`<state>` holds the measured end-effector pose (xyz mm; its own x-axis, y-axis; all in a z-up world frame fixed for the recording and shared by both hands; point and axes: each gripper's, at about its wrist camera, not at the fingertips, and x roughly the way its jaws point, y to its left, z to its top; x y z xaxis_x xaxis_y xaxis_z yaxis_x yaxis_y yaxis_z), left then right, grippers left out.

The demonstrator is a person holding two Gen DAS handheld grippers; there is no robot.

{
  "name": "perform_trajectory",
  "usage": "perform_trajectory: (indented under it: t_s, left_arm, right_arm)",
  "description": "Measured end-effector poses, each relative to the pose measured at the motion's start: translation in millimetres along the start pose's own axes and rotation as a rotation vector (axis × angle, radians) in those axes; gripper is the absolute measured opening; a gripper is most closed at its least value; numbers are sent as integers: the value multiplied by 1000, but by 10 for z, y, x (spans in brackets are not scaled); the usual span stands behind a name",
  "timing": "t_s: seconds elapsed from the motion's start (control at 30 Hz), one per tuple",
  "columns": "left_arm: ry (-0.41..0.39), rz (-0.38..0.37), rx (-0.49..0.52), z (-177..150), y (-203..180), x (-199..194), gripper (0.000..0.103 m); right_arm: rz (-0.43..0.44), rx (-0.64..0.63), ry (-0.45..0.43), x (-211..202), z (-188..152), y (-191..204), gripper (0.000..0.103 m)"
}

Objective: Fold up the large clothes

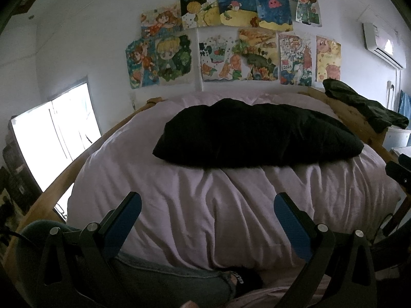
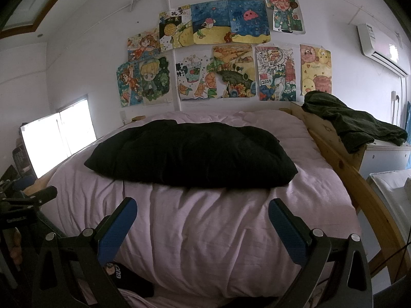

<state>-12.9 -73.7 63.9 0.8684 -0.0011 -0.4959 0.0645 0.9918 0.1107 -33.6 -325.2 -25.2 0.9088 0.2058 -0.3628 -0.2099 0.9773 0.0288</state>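
A large black garment (image 1: pixel 257 136) lies folded in a wide flat bundle across the far half of a pale lilac duvet (image 1: pixel 205 205); it also shows in the right wrist view (image 2: pixel 190 154) on the duvet (image 2: pixel 205 225). My left gripper (image 1: pixel 208 202) is open and empty, held above the near part of the duvet, well short of the garment. My right gripper (image 2: pixel 203 208) is open and empty too, also over the near duvet, short of the garment's front edge.
A wooden bed frame (image 2: pixel 359 187) runs along the right side. A dark green garment (image 2: pixel 354 125) hangs over the headboard corner. Drawings (image 2: pixel 218 56) cover the wall. A bright window (image 1: pixel 56 138) is at left. My leg in jeans (image 1: pixel 154 279) and a black sock (image 2: pixel 128 279) rest at the near edge.
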Motion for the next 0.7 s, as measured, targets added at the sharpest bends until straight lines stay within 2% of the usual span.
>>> perform_trajectory:
  t_s: [0.7]
  left_arm:
    - [-26, 15, 2, -5, -74, 1, 101]
  right_arm:
    - [-1, 2, 1, 0, -2, 4, 103]
